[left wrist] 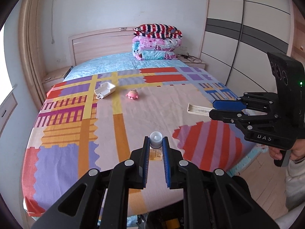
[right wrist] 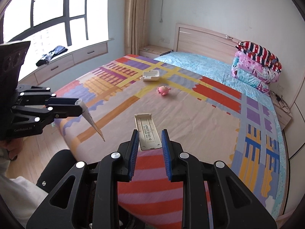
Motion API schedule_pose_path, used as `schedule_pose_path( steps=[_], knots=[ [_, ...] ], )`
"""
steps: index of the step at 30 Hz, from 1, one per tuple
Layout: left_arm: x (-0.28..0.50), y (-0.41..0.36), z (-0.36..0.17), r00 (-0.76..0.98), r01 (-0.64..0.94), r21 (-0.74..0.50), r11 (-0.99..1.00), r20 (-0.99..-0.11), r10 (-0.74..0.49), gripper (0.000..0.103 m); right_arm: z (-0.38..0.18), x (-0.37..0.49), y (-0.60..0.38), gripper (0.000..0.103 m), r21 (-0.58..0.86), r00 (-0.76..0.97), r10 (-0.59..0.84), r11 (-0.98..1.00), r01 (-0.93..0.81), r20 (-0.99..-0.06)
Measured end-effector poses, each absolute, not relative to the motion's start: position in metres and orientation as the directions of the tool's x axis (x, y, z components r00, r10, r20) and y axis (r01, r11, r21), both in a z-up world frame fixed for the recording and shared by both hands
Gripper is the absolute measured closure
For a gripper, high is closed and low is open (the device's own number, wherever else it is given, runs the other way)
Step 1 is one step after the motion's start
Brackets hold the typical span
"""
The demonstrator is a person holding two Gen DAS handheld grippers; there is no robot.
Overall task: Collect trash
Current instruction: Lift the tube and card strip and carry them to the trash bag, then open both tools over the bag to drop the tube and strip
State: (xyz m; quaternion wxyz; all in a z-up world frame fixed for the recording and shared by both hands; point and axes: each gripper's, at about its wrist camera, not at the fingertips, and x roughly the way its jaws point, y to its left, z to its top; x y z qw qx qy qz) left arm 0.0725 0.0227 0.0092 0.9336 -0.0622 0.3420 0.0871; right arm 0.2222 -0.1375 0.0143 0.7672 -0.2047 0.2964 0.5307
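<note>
- You are working in a home bedroom: a double bed (left wrist: 133,118) with a patchwork-print sheet lies straight ahead of your jaws.
- A pale wooden headboard (left wrist: 101,43) stands at the bed's far end, with folded quilts (left wrist: 157,42) stacked against it.
- Beyond the right jaws, a sliding-door wardrobe (left wrist: 246,30) fills the wall.
- Off to the left of the jaws, a bay window (right wrist: 47,9) with a curtain (right wrist: 133,13) sits above a drawer bench (right wrist: 63,63).
- A bedside cabinet (right wrist: 154,50) flanks the headboard.
</note>
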Motion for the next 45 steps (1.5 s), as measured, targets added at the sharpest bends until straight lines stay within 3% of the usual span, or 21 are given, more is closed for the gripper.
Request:
schedule_pose_path(
  steps=[19,38,39,40,41,45],
  knots=[
    [0.017,-0.025,-0.018,0.693,-0.057,-0.095,0.994,-0.72,-0.029,0.09,-0.022,0.154,-0.189,0.079,0.066,0.166,0.659,0.312,-0.948,-0.734],
    [0.016,-0.034,-0.08,0.561,-0.052,-0.134,0.99,-0.824,-0.082,0.093,-0.128,0.12,-0.194,0.077,0.187,0.005,0.506,0.329,-0.926,-0.862],
    [0.016,-0.033,-0.085,0.549,-0.058,-0.132,0.99,-0.832,-0.079,0.093,-0.131,0.119,-0.195,0.071,0.193,-0.002,0.504,0.329,-0.924,-0.864],
    [0.017,-0.033,-0.088,0.539,-0.06,-0.133,0.989,-0.838,-0.08,0.093,-0.134,0.118,-0.194,0.054,0.198,-0.006,0.5,0.331,-0.922,-0.866],
    [0.017,-0.033,-0.091,0.53,-0.066,-0.136,0.989,-0.844,-0.081,0.093,-0.135,0.118,-0.194,0.048,0.196,-0.002,0.499,0.336,-0.921,-0.866],
    [0.019,-0.03,-0.103,0.497,-0.085,-0.135,0.987,-0.864,-0.075,0.091,-0.134,0.119,-0.195,0.045,0.2,0.0,0.503,0.343,-0.918,-0.864]
  ],
)
